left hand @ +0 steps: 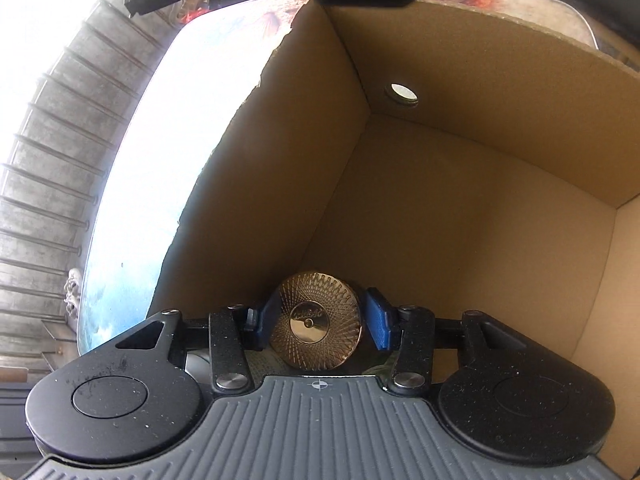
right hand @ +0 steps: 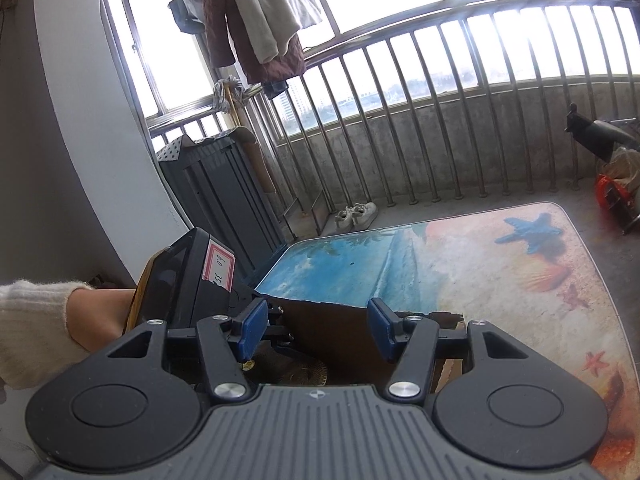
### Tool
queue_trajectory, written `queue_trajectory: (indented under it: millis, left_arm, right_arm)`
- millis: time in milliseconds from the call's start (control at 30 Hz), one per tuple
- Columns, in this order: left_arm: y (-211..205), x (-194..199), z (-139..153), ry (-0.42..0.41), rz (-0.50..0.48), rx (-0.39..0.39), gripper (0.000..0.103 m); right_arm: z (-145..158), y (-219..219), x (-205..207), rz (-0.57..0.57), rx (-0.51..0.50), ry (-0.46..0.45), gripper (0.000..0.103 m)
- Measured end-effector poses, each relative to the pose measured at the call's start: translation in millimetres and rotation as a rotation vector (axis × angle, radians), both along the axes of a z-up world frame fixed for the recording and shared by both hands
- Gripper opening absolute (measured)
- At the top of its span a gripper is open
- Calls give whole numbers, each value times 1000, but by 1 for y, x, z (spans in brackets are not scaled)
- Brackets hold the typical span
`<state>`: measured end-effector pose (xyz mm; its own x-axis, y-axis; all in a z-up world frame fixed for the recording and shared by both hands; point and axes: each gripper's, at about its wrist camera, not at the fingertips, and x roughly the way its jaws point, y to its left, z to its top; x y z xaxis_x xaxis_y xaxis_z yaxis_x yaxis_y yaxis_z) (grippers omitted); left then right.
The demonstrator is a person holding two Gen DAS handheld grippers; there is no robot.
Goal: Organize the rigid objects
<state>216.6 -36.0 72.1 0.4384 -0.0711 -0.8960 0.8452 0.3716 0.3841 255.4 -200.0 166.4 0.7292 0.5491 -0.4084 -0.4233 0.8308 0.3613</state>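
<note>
My left gripper (left hand: 318,320) is shut on a round gold lid with a fine engraved pattern (left hand: 316,322), held inside the brown cardboard box (left hand: 460,200) near its left wall. The blue pads press on both sides of the lid. My right gripper (right hand: 316,326) is open and empty above the box's torn edge (right hand: 332,316). The left gripper's body (right hand: 192,280), with a pink label, shows at the left in the right wrist view, held by a hand in a white sleeve.
The box stands on a table with a beach-print top (right hand: 500,264). A small round hole (left hand: 402,94) is in the box's far wall. A metal balcony railing (right hand: 440,120), a dark cabinet (right hand: 224,192) and white shoes (right hand: 356,214) lie beyond.
</note>
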Motion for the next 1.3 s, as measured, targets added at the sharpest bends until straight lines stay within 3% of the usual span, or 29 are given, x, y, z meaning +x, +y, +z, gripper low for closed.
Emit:
queue_trajectory:
  millis: [100, 167, 300, 567, 800, 967, 1300]
  left_arm:
    - [11, -17, 20, -104, 14, -47, 59]
    - [27, -40, 44, -219, 44, -101, 74]
    - [64, -79, 75, -281, 158, -275, 95]
    - [100, -123, 79, -316, 458, -588, 99]
    - [99, -131, 97, -360, 539, -625, 101]
    - [104, -155, 91, -363, 528, -663, 102]
    - [110, -163, 81, -355, 571, -692, 103]
  right_arm:
    - [1, 0, 0, -10, -14, 0, 58]
    - [4, -1, -3, -20, -19, -5, 59]
    - [9, 0, -10, -10, -16, -7, 59]
    - [15, 14, -52, 27, -10, -5, 59]
    - [27, 31, -87, 4, -106, -52, 61]
    - [29, 37, -98, 3, -116, -50, 64]
    - [31, 42, -110, -10, -127, -54, 64]
